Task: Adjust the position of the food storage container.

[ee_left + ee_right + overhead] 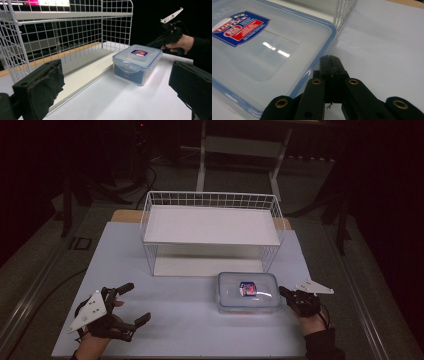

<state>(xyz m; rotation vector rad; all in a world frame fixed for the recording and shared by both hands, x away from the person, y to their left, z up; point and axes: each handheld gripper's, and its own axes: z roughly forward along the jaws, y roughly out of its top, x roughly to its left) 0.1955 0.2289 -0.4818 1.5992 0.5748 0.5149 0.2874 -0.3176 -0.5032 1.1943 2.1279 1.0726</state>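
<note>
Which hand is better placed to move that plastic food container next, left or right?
Right, probably: the right gripper, jaws shut, sits at the container's edge, while the open left gripper rests well away.

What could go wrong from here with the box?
The right tongs are shut at the box edge; a push might slide it into the rack leg close behind. Shut tongs cannot grip the lid, so they may slip off the rim. The left tongs stand open, far away, no help steadying.

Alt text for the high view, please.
A clear plastic box with a blue-rimmed lid sits on a white table, in front of a white wire shelf. The right tool, shut, is at the box's right edge; the left tool is open near the table's left.
</note>
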